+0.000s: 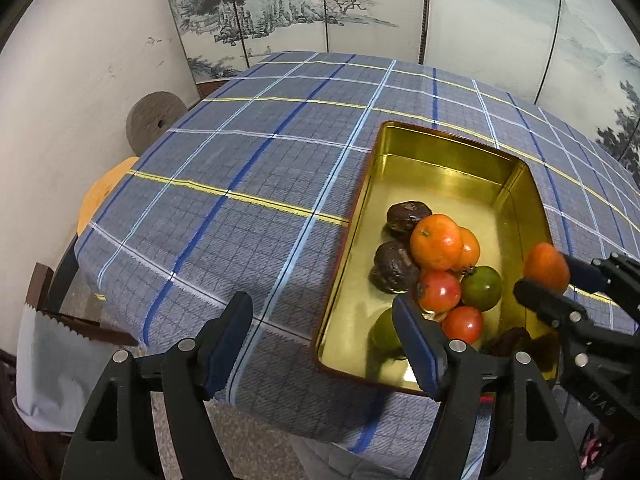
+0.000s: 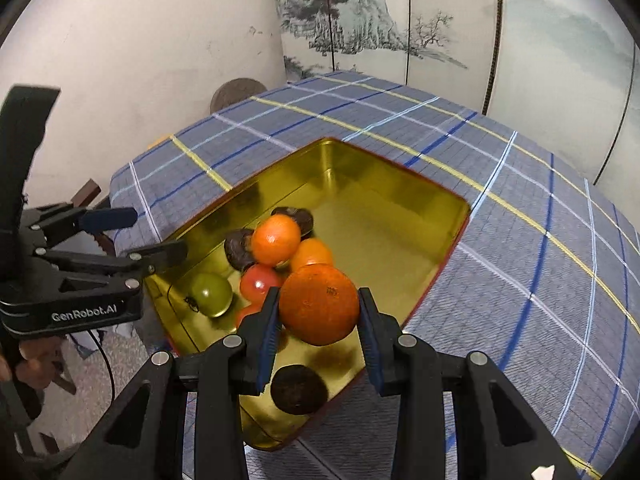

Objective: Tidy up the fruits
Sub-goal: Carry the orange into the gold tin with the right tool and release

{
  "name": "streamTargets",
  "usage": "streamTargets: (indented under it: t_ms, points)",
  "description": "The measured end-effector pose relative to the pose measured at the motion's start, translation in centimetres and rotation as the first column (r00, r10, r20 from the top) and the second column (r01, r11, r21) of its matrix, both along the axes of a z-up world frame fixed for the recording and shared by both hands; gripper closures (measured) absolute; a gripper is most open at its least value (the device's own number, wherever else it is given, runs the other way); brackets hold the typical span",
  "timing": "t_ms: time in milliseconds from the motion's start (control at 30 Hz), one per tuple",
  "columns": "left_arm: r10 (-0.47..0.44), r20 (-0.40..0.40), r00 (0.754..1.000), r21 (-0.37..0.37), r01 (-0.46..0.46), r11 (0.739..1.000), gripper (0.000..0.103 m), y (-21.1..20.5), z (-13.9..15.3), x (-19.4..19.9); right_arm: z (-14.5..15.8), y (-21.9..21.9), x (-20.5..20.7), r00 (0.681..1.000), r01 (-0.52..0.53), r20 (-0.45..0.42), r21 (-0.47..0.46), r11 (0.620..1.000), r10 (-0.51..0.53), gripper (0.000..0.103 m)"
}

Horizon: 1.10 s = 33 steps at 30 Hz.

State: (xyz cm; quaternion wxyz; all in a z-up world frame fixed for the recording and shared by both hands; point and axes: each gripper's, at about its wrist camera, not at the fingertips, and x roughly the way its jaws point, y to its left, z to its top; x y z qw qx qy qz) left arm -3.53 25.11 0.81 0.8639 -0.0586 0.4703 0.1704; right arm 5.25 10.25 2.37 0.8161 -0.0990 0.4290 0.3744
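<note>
Round orange mandarin [image 2: 319, 304] sits pinched between the right gripper [image 2: 319, 312] pads, above the gold metal tin's [image 2: 400, 208] near end. Left gripper [image 1: 322, 344] is spread, empty. Next, probably lowering and releasing beside piled fruit.

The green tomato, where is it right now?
In the right wrist view the green tomato lies in the gold tin, at the pile's left, beside a red tomato.

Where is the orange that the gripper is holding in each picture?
Left wrist view: the held orange is at the right edge, pinched by the right gripper over the gold tin.
Right wrist view: it is low in the middle, between the two fingers.
Shared landmark: the gold tin.
</note>
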Motion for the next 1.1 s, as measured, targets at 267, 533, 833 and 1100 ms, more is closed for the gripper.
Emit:
streamTargets:
  t_ms: [267,533,833,1100]
  points:
    - [0.017,-0.005,1.000,-0.006,-0.017,1.000,0.030,0.9,-0.2,-0.8,-1.0,1.1,-1.0,1.000,-0.007,-0.017,-0.036,0.999,0.007,0.069]
    - [0.020,-0.007,1.000,-0.012,-0.020,1.000,0.030,1.2,-0.2,-1.4,-1.6,1.5,-1.0,1.000,0.014,-0.019,-0.059,0.998,-0.015,0.069]
    - [0.030,-0.010,1.000,-0.028,-0.030,0.999,0.030,1.2,-0.4,-2.0,-2.2,1.9,-1.0,0.997,0.080,0.014,-0.105,0.991,-0.079,0.068]
    - [0.015,-0.010,1.000,-0.042,-0.015,0.999,0.030,0.3,-0.3,-2.2,-2.3,2.0,-1.1,0.995,0.099,0.009,-0.106,0.989,-0.099,0.067]
